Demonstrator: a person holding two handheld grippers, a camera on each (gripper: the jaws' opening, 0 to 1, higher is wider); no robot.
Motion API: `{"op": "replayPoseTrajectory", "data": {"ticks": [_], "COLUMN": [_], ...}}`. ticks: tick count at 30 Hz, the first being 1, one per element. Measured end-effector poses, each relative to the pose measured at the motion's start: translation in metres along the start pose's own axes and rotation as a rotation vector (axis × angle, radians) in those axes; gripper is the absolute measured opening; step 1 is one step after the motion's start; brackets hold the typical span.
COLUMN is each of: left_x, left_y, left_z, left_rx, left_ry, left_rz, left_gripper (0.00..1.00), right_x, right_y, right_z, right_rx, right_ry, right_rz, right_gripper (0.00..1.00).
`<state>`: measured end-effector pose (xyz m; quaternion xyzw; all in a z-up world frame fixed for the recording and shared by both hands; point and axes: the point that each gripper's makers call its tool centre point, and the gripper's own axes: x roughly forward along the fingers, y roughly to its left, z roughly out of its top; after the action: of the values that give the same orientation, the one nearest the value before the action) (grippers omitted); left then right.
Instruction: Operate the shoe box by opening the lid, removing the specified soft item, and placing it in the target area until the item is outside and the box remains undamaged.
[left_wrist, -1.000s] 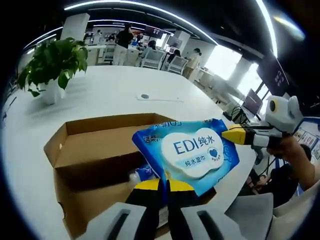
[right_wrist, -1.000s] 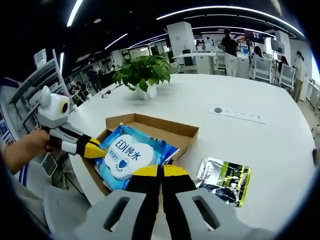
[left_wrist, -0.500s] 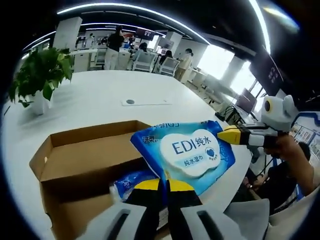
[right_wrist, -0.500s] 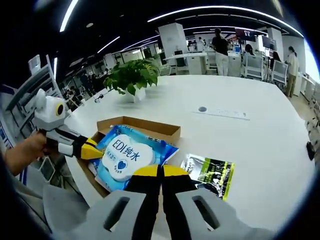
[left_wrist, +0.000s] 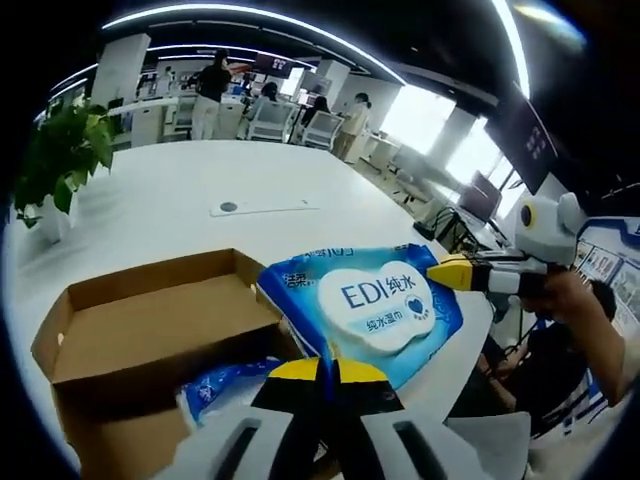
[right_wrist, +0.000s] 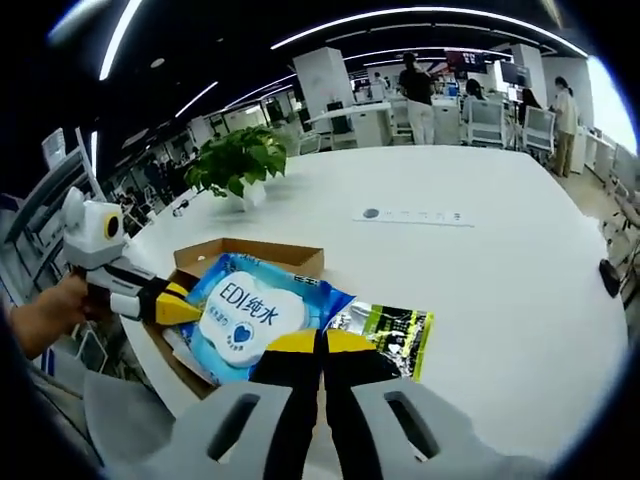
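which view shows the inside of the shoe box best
The left gripper view: the open shoe box shows its bare floor and walls. In the right gripper view the wet wipes pack covers most of it.

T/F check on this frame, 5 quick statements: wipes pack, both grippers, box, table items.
1. Both grippers hold the blue wet-wipes pack. True: the left gripper and the right gripper are each shut on an edge of it.
2. The brown cardboard box has its lid closed. False: it is open at the top.
3. The box is empty. False: another blue packet lies inside.
4. A green-and-black foil pouch lies on the white table. True.
5. The potted green plant stands inside the box. False: it stands on the table, beyond the box.
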<state>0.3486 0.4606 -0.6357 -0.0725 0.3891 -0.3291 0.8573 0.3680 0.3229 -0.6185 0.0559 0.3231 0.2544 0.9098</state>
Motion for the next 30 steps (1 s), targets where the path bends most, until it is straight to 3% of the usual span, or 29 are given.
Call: {"op": "replayPoseTrajectory", "data": {"ticks": [13, 30], "left_x": [0.034, 0.083], "left_y": [-0.018, -0.007], "left_z": [0.005, 0.003], "left_rx": [0.002, 0.023], "left_ry": [0.011, 0.098], "left_rz": [-0.003, 0.026], "left_gripper": [0.02, 0.02], "right_x": [0.001, 0.038], "right_y": [-0.038, -0.080], "right_z": [-0.004, -0.020], "right_rx": [-0.001, -0.016], "right_ry": [0.018, 0.098], "right_rz": [-0.023, -0.036], "right_gripper": [0.00, 0.00]}}
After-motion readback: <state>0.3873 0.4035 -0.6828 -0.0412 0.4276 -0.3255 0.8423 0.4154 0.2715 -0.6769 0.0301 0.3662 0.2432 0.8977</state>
